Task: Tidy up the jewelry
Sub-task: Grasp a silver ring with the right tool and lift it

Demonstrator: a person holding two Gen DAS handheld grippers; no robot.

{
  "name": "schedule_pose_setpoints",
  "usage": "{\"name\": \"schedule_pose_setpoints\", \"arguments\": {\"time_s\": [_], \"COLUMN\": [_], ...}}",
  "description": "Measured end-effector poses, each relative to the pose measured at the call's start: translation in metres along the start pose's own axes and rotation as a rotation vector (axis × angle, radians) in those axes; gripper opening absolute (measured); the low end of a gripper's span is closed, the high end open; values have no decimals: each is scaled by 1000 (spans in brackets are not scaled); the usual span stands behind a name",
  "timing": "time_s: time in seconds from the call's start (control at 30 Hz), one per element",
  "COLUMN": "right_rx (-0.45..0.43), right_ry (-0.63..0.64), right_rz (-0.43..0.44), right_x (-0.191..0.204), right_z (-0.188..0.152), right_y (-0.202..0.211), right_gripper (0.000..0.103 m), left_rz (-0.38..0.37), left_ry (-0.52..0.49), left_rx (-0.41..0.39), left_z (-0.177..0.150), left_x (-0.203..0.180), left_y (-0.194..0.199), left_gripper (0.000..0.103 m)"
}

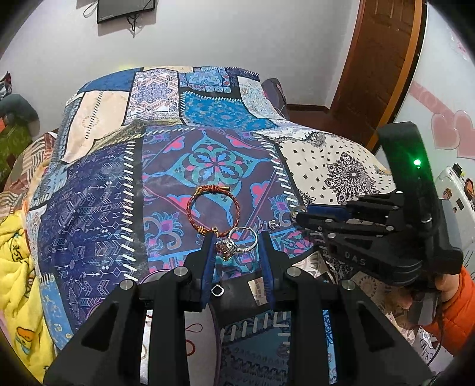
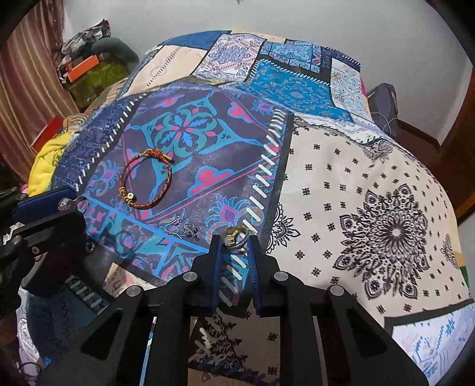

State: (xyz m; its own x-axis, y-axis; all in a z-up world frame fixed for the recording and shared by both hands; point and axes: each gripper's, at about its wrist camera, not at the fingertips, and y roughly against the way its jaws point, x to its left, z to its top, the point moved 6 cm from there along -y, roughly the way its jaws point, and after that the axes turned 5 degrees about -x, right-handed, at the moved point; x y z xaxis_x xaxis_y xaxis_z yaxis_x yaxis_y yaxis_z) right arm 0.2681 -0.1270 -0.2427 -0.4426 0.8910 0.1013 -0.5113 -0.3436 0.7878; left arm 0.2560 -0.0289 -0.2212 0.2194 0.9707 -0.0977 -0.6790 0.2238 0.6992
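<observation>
Nearest in the left wrist view, the left gripper [image 1: 237, 237] is seen with its two blue-padded fingers [image 1: 207, 261] standing partly apart. Between them sits a jewelled ring [image 1: 227, 248] together with a silver ring [image 1: 245, 239]; the left pad is touching the jewelled piece, but whether the fingers press on both sides cannot be told. A small silver loop [image 1: 217, 290] is seen lower down between the fingers, over a dark flat surface.

In the right wrist view, the right gripper [image 2: 236, 237] is nearly closed, and one gold-coloured ring [image 2: 234, 236] is pinched between its fingertips, just above the patchwork cloth [image 2: 341, 178] that covers the bed.

A little further out, one small silver earring [image 2: 187, 229] is lying on the cloth between the two grippers, apart from both. Beyond it, one red braided bracelet [image 1: 212, 206] with gold fittings is lying flat on the purple patch, just past the left fingers and well to the left of the right ones.

At the right edge of the left view, a hand [image 1: 445, 285] in an orange sleeve [image 1: 457, 311] is seen holding the right gripper. Farthest off, a wooden door [image 1: 380, 65] and a wall-mounted screen [image 1: 126, 10] are seen.
</observation>
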Motion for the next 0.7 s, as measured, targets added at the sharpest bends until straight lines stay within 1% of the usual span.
{"name": "schedule_pose_setpoints", "arguments": {"time_s": [0.1, 0.13, 0.17, 0.33, 0.47, 0.5, 0.57, 0.63, 0.7], "right_rx": [-14, -20, -23, -41, -44, -44, -34, -30, -29], "right_ry": [3, 7, 11, 25, 34, 33, 37, 34, 27], "right_rz": [-1, 0, 1, 9, 23, 12, -7, -23, -15], "right_x": [1, 1, 2, 7, 9, 7, 4, 2, 0], "right_z": [1, 1, 1, -1, -9, -10, -10, -9, -7], "right_y": [8, 12, 15, 29, 38, 39, 38, 35, 32], "right_gripper": [12, 8, 6, 6, 6, 7, 12, 25, 27], "left_rz": [5, 7, 8, 14, 18, 18, 18, 17, 16], "left_ry": [-2, -2, -2, 0, -4, -4, -2, 2, 5], "left_rx": [-12, -18, -21, -39, -41, -42, -43, -44, -44], "left_z": [3, 4, 5, 6, 5, 5, 4, 4, 4], "left_x": [-1, -1, -1, -1, -1, -1, 0, 0, 1], "left_y": [7, 9, 11, 23, 28, 29, 30, 31, 30], "left_gripper": [28, 28, 28, 28, 28, 28, 28, 28, 28]}}
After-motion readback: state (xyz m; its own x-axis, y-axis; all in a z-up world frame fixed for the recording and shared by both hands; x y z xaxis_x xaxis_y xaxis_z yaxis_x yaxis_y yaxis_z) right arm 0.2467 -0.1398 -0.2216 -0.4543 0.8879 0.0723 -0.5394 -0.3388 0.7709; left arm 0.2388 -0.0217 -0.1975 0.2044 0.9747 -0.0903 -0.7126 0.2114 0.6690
